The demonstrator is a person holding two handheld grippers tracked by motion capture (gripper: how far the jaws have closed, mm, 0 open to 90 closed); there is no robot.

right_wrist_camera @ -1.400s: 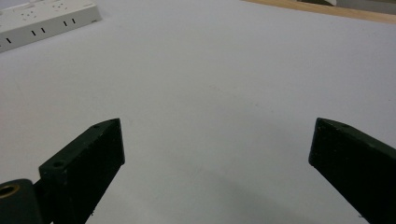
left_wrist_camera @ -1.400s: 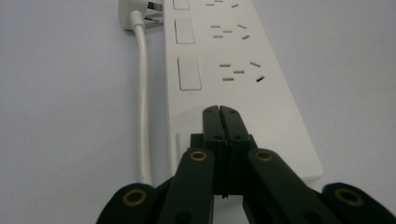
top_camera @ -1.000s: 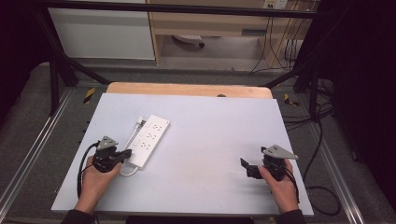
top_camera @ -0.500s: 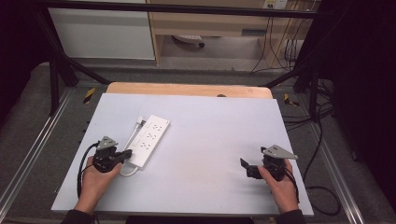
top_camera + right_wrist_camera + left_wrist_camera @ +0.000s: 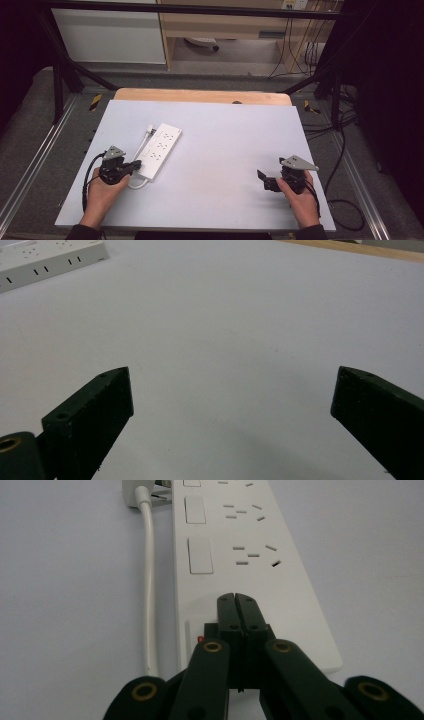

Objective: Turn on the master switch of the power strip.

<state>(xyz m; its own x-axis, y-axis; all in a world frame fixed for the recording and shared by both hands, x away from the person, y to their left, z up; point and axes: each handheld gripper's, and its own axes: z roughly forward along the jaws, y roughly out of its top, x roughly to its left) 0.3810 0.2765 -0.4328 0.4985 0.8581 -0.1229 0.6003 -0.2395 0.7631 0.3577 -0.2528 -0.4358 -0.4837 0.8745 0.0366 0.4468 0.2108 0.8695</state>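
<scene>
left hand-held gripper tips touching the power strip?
Cannot tell. In the left gripper view the left hand-held gripper, jaws shut together, sits over the near end of the power strip, but no contact or gap shows plainly; the high view is too coarse.

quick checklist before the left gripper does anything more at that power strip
1. Left gripper closed, nothing between its fingers: ok.
2. Its tips sit over the near end of the power strip, beside the small red mark; whether they press on it: cannot tell.
3. Strip lies flat on the table, sockets up: ok.
4. White cable runs along the strip's side, apart from the fingers: ok.
5. Right gripper open, resting far from the strip, nothing between its fingers: ok.
6. Sockets in the left gripper view have no plugs in them: ok.
</scene>
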